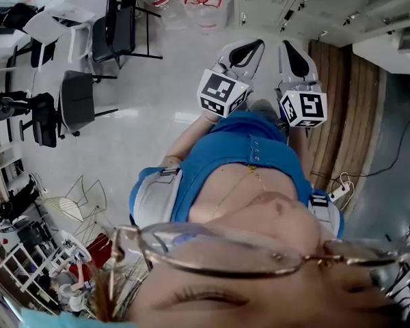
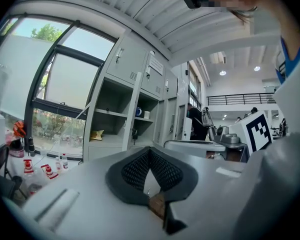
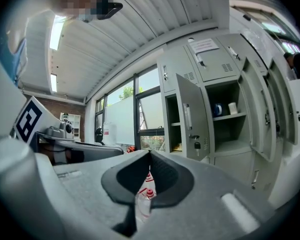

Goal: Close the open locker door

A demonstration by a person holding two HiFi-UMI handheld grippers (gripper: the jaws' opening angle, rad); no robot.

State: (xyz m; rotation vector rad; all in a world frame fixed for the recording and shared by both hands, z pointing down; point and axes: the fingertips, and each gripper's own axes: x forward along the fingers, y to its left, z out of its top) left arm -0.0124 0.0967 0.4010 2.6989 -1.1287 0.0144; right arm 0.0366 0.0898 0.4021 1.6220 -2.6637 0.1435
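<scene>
**Left tool (image 1: 248, 48) & right tool (image 1: 295, 52) both pressed together, empty, pointing level twd grey lockers; locker door hanging open.**

Head view: black chairs (image 1: 75, 101) sitting at left on the pale floor, person in blue shirt (image 1: 239, 149) holding both tools out front, side by side. Left tool view: red-cap bottles (image 2: 27, 166) standing far left below the window, lockers (image 2: 140, 79) showing ahead w/ one compartment open, tool tips meeting w/ nothing btwn. Right tool view: tips touching, a bottle (image 3: 146, 201) showing beyond the gap, not gripped. The locker door (image 3: 190, 116) is standing swung out right of the tool, well apart from it, w/ a key (image 3: 196, 144) dangling from its lock. A blue item (image 3: 218, 109) & white cup (image 3: 233, 107) are sitting on the shelf inside.
</scene>
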